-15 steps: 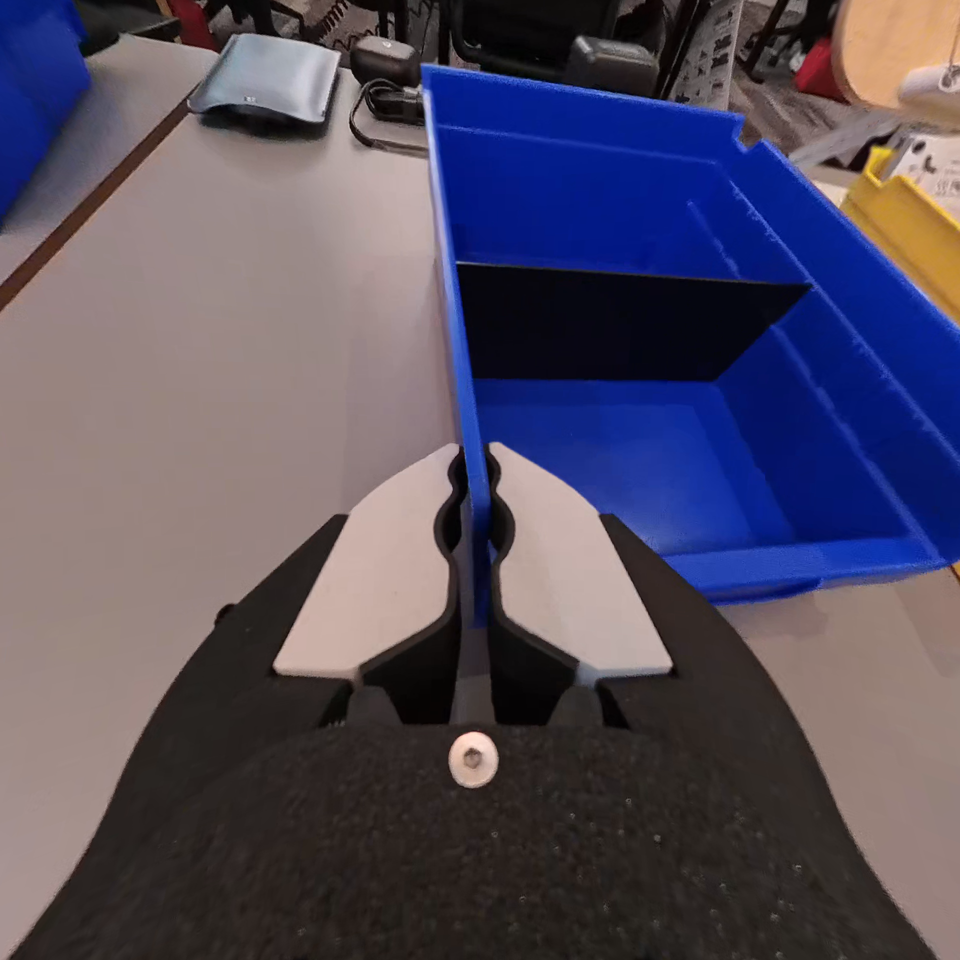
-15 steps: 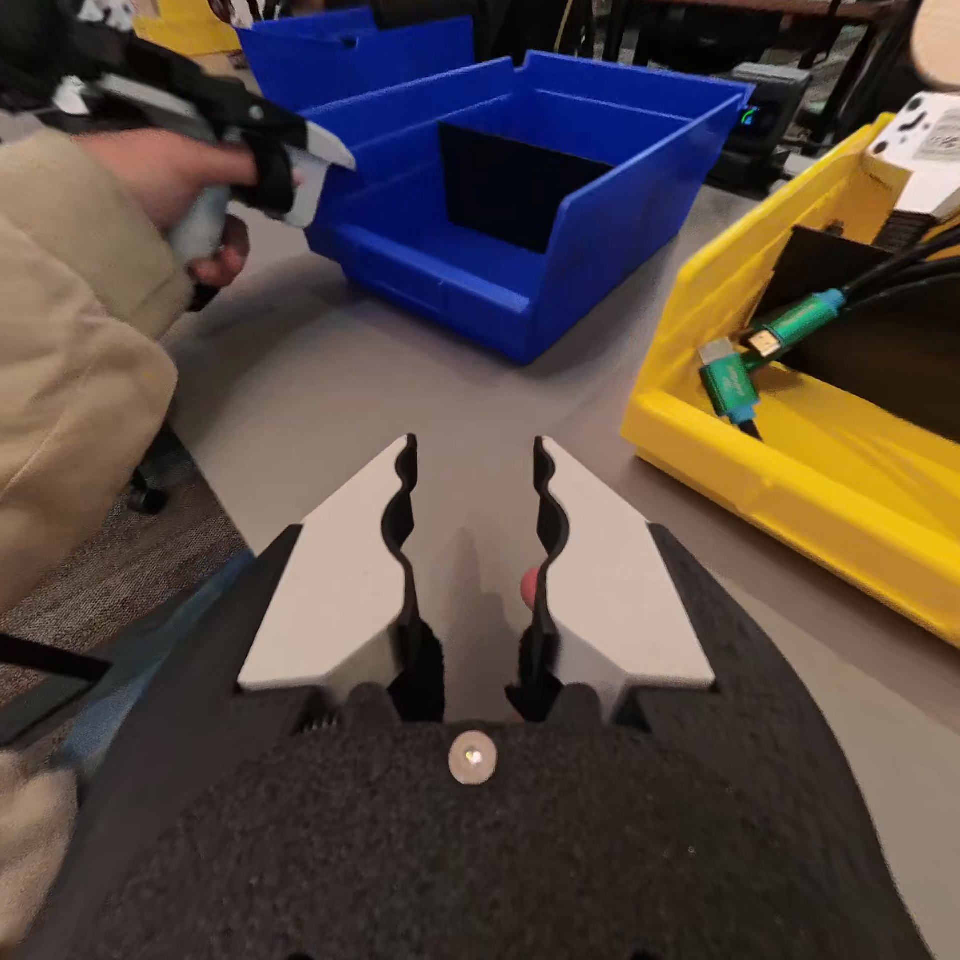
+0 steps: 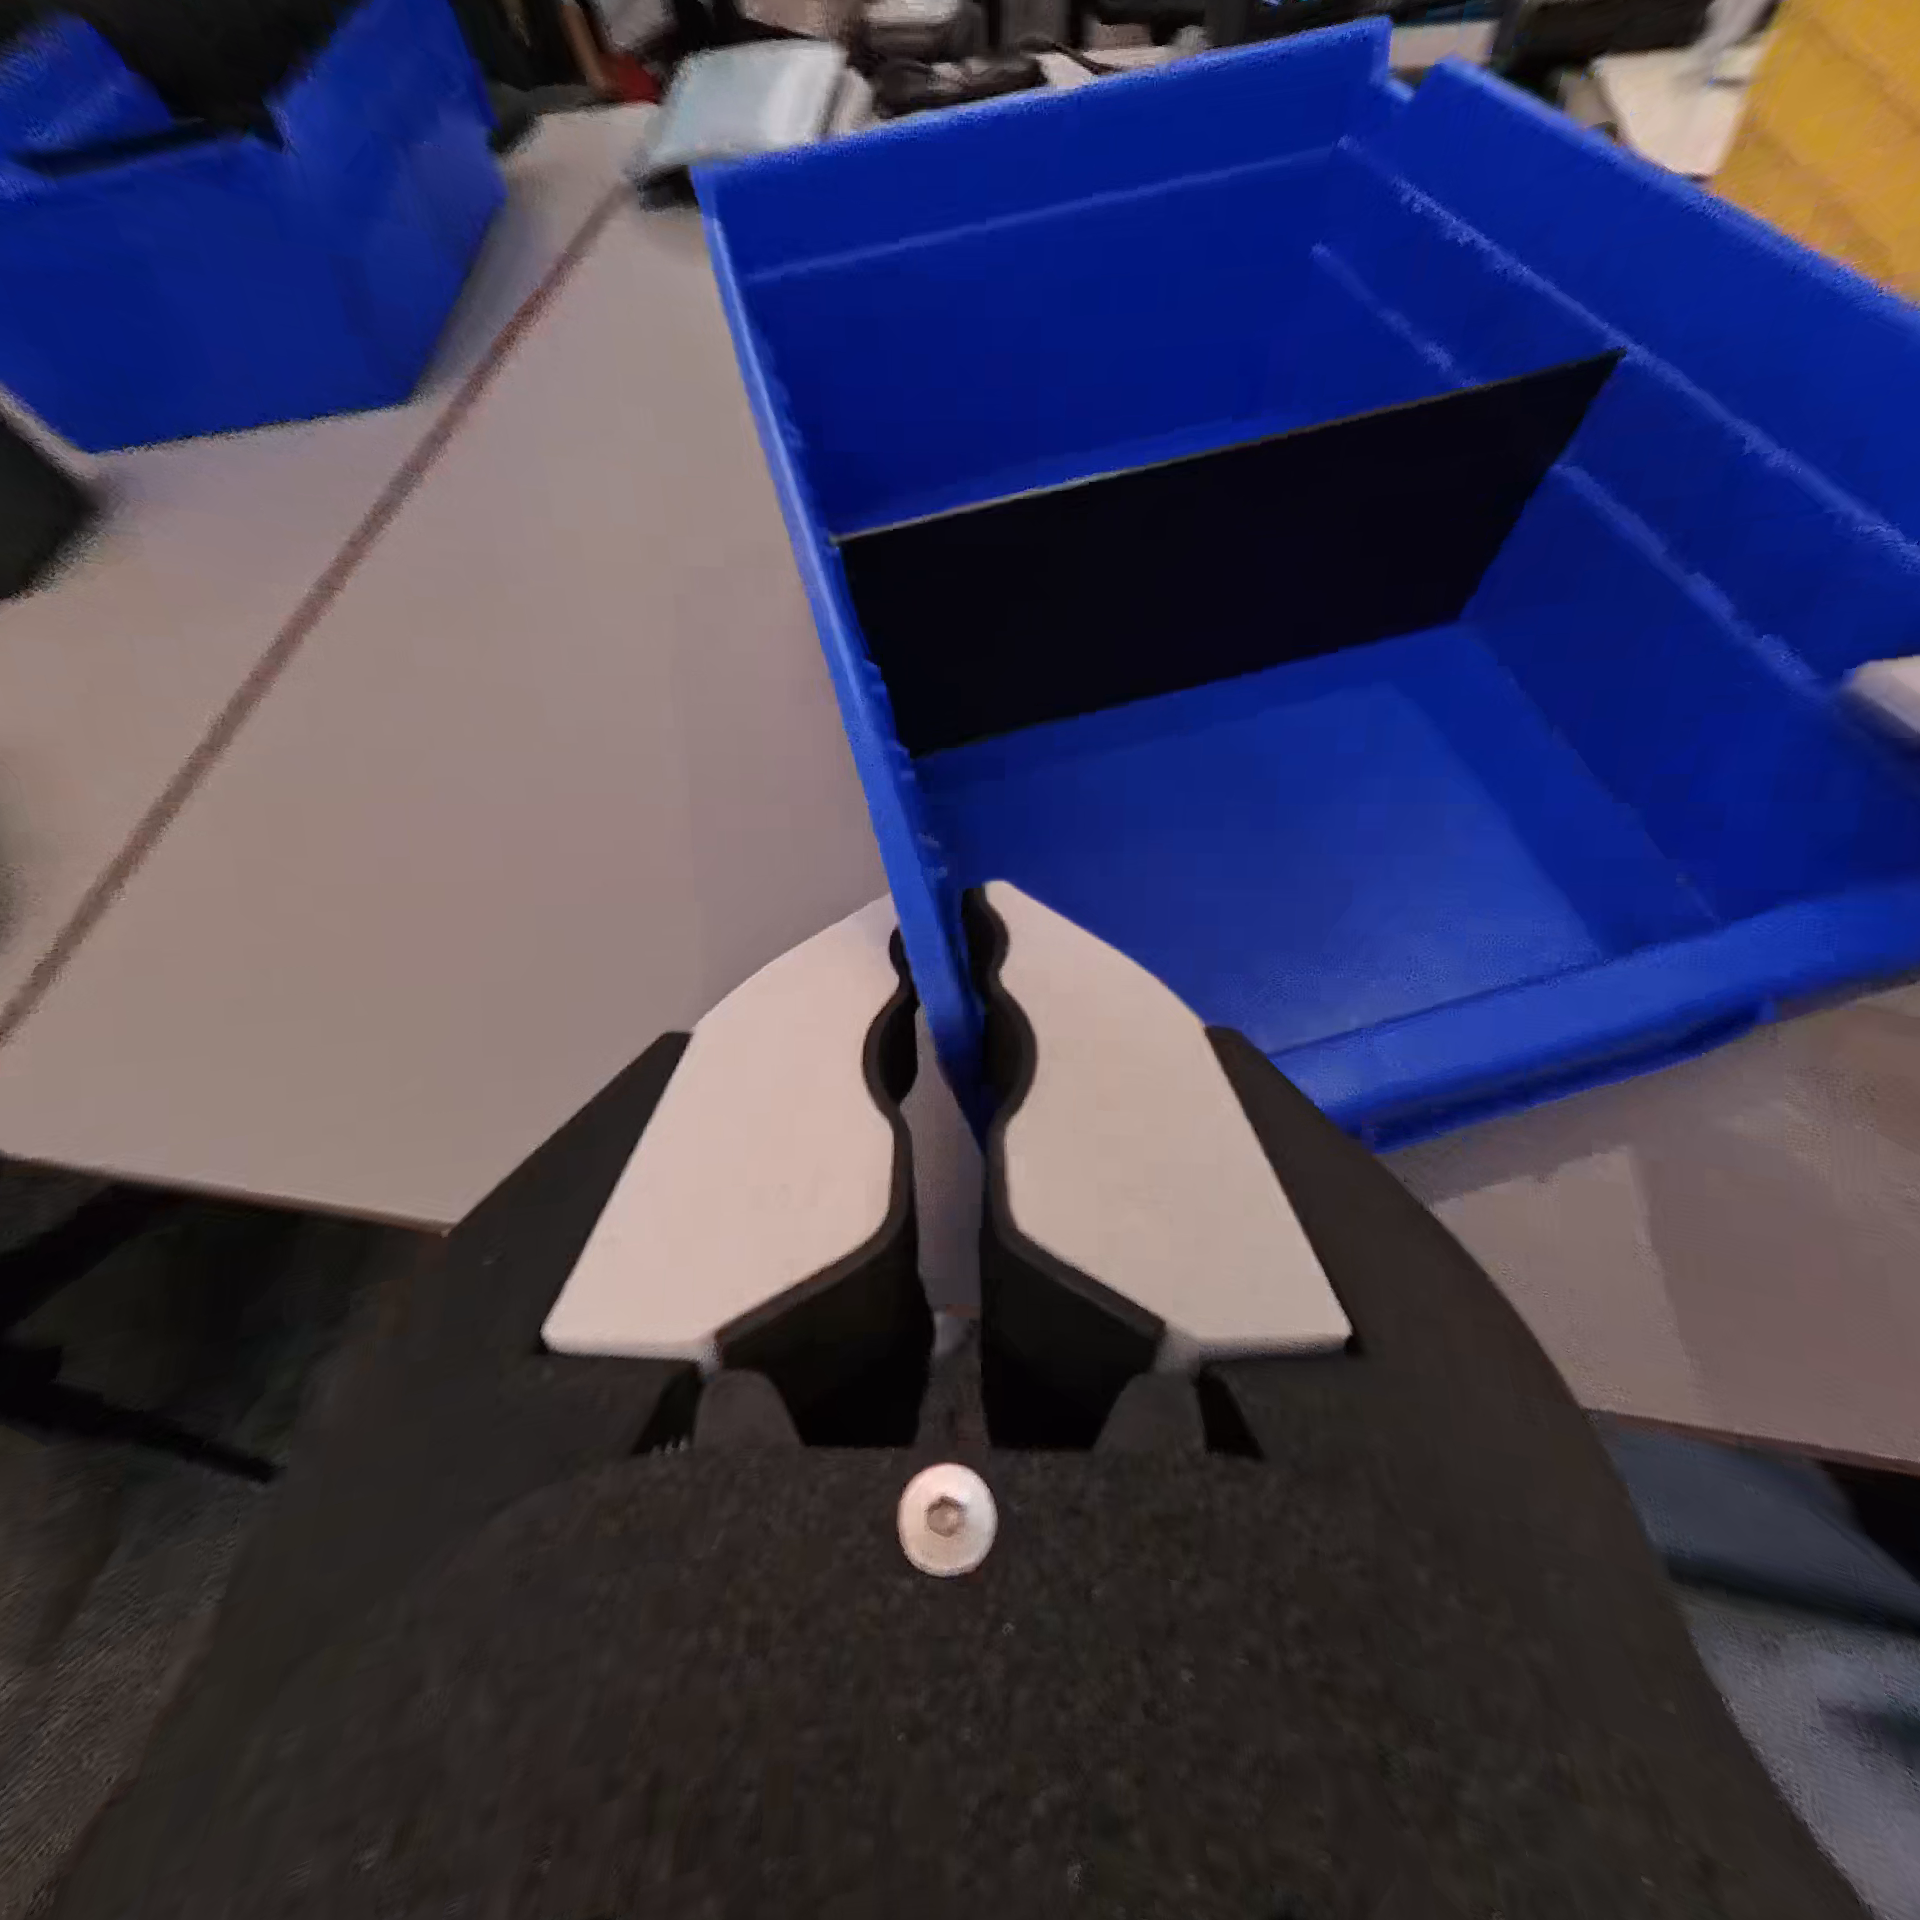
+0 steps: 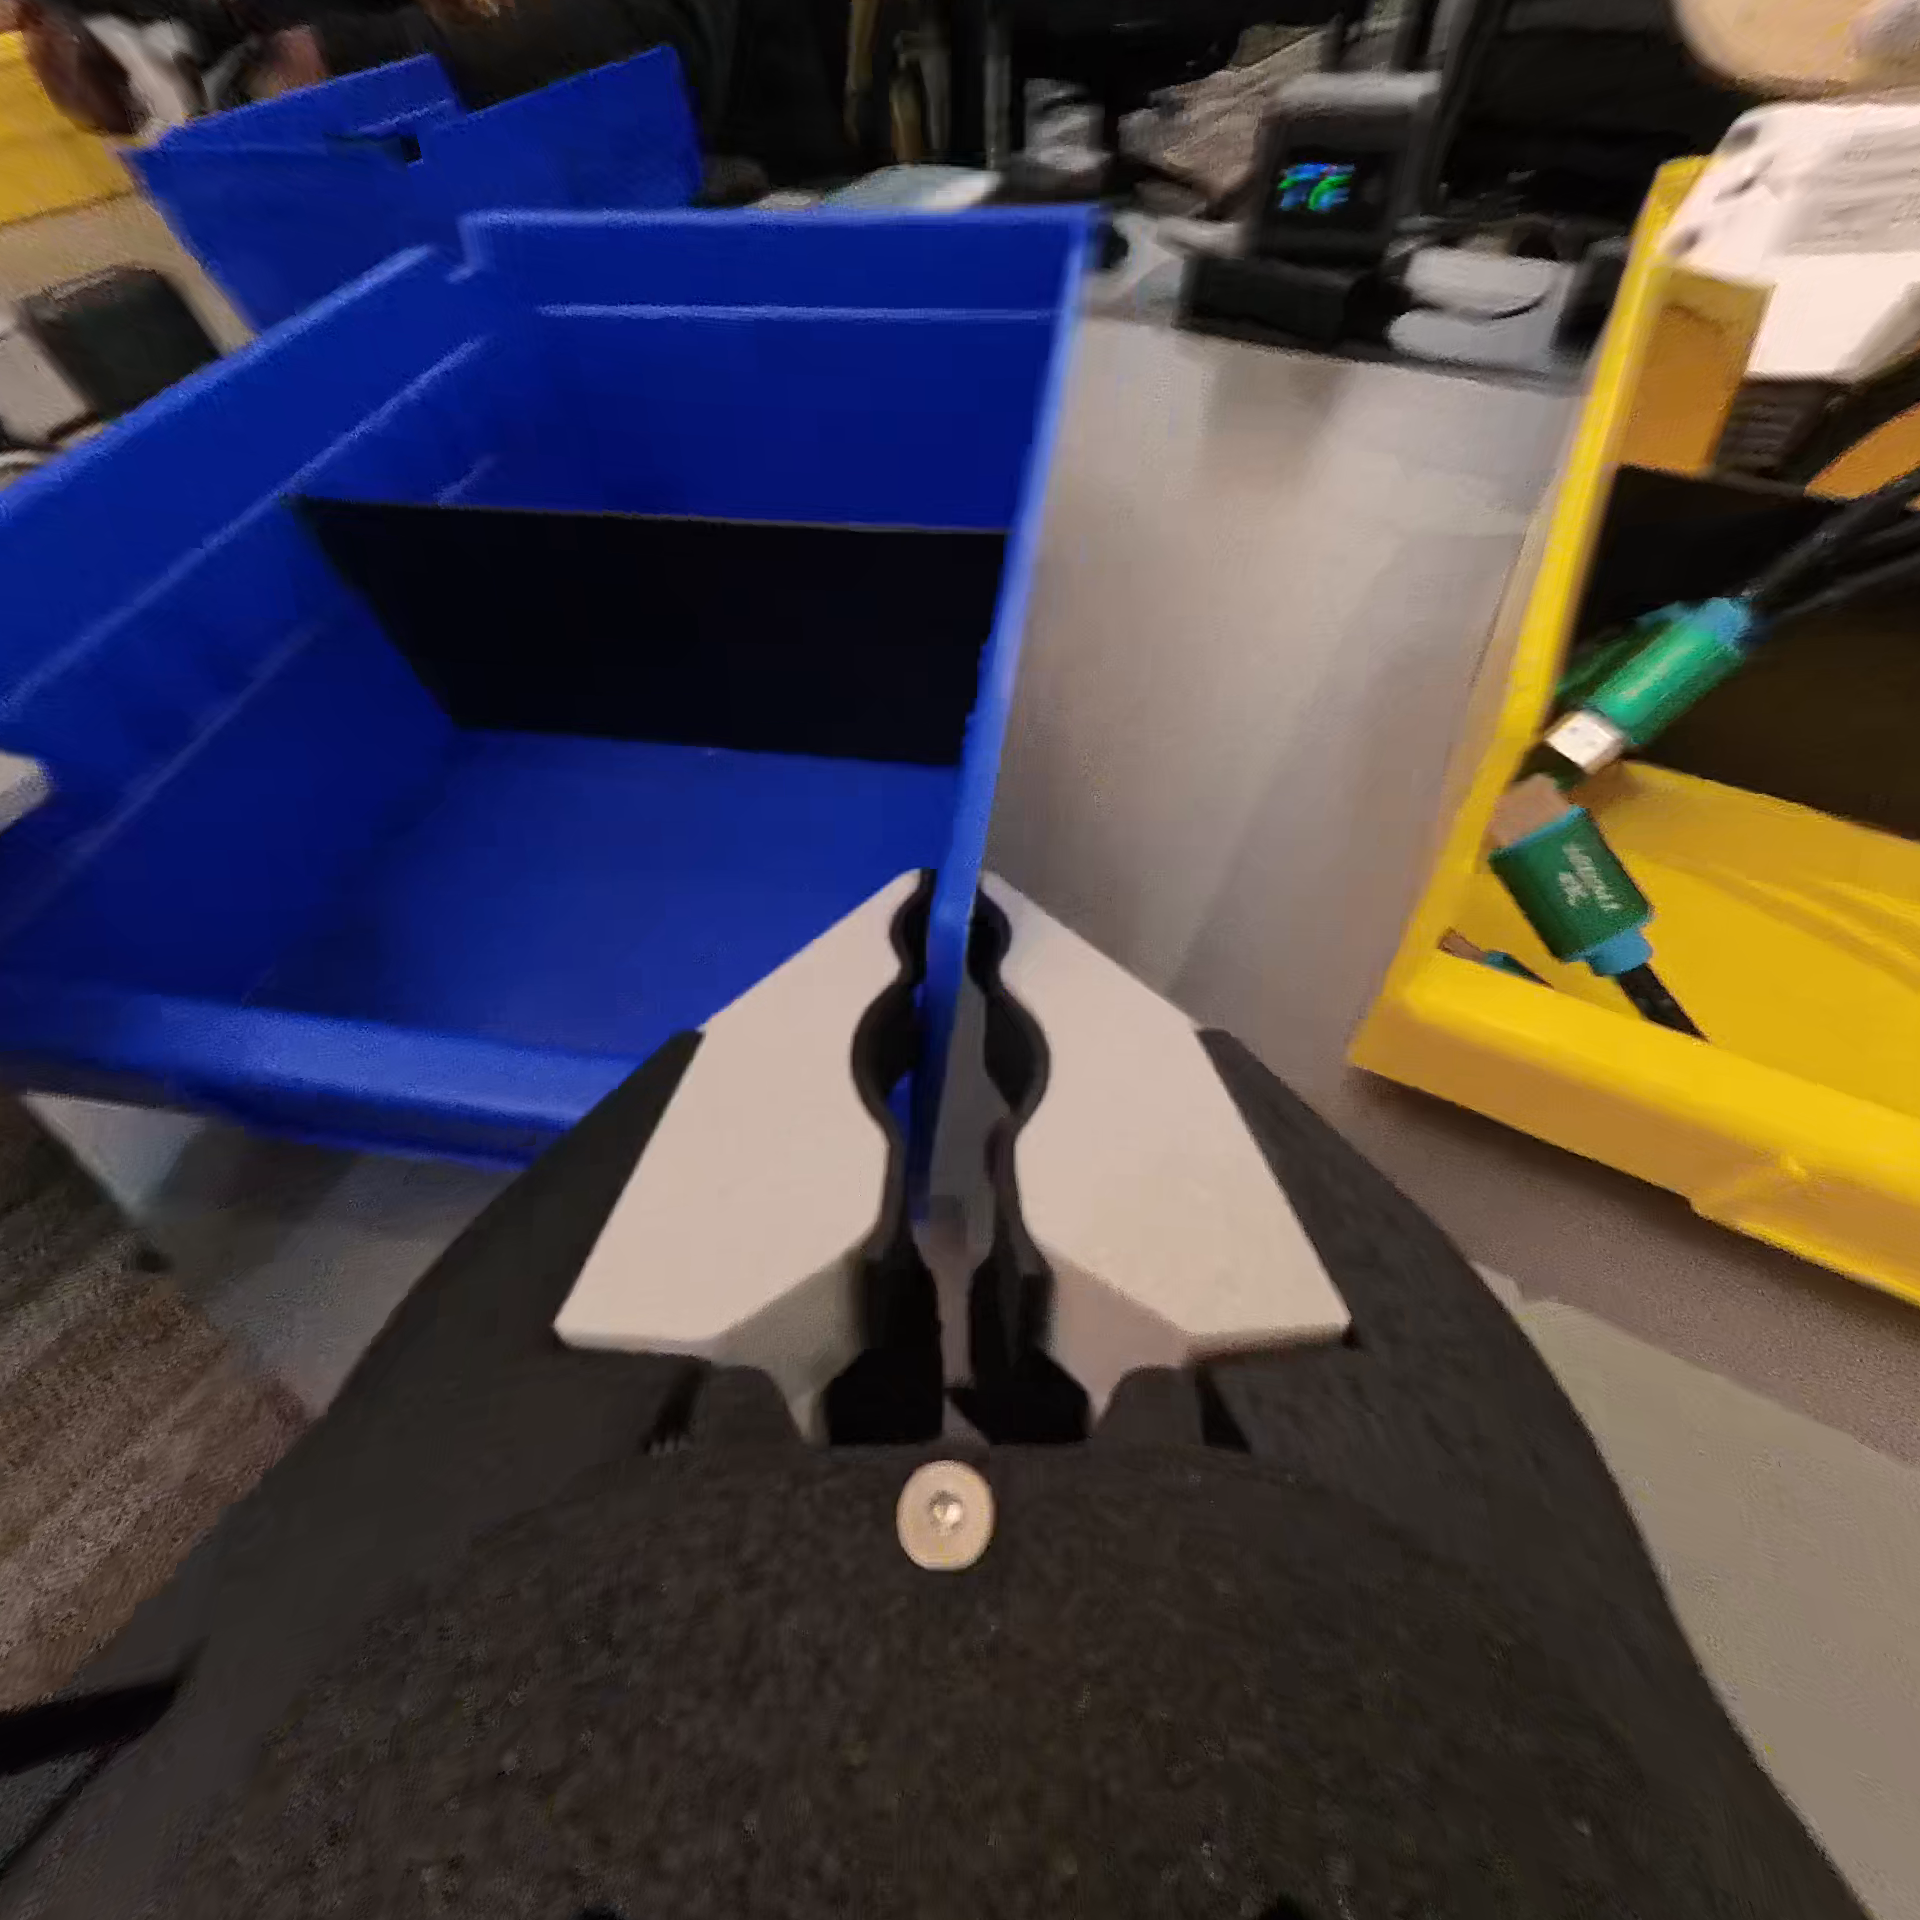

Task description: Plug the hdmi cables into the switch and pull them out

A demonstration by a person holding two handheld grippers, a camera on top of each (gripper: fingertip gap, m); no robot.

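A blue bin (image 3: 1299, 831) with a black divider (image 3: 1195, 582) stands near the table's front edge. Both of its compartments look empty. My left gripper (image 3: 940, 914) is shut on the bin's left wall. My right gripper (image 4: 951, 894) is shut on the bin's (image 4: 623, 883) right wall. Two green HDMI plugs (image 4: 1662, 675) (image 4: 1569, 894) on black cables lie in a yellow bin (image 4: 1662, 1132) to the right, apart from both grippers. The right gripper's fingertip (image 3: 1886, 701) shows at the right edge of the left wrist view.
A second blue bin (image 3: 229, 270) stands at the back left. A white box (image 4: 1829, 208) sits in the far part of the yellow bin. A dark device with a lit screen (image 4: 1314, 192) stands behind. The table's front edge (image 3: 208, 1184) is close below the grippers. The gap from one gripper's tips to the other's is roughly 20 cm.
My right gripper, open over the table before, has moved to the blue bin and shut on its right wall. The bin has turned and come nearer the table's front edge.
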